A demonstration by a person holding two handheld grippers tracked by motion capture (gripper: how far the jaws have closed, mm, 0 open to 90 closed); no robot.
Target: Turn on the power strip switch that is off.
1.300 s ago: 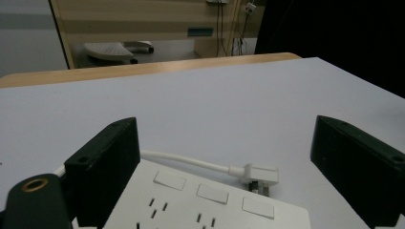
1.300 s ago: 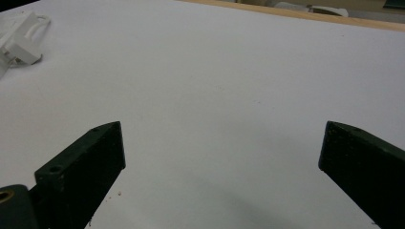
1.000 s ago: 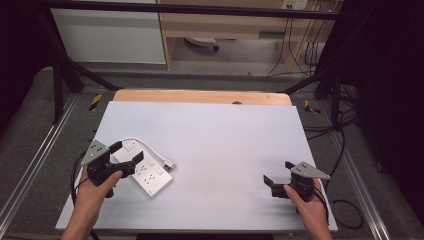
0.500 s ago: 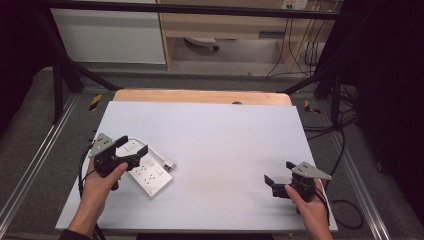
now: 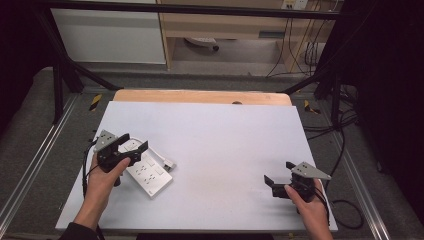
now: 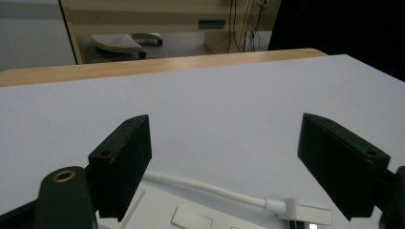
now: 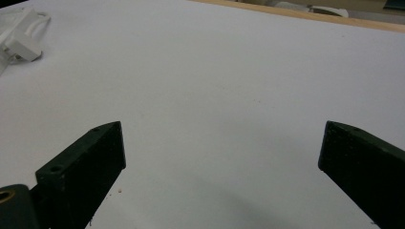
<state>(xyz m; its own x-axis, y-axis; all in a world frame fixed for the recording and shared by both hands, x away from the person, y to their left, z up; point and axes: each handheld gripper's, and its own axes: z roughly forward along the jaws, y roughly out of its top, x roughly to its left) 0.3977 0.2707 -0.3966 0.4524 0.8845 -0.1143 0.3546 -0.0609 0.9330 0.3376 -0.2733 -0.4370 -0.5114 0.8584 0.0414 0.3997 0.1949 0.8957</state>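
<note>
The white power strip (image 5: 147, 172) is lying flat at the table's (image 5: 225, 135) near-left, its cable (image 6: 210, 188) and plug (image 5: 168, 163) trailing beside it. The left gripper (image 5: 131, 148) is hovering just above it, jaws wide but just now narrowing, nothing between them yet. The right gripper (image 5: 276, 179) is waiting well apart — jaws wide, empty. Closing too high risks the jaws skidding off the strip's flat top — or snagging the cable instead.

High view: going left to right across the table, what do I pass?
Left tongs → white power strip → its plug → bare white tabletop → right tongs.
</note>
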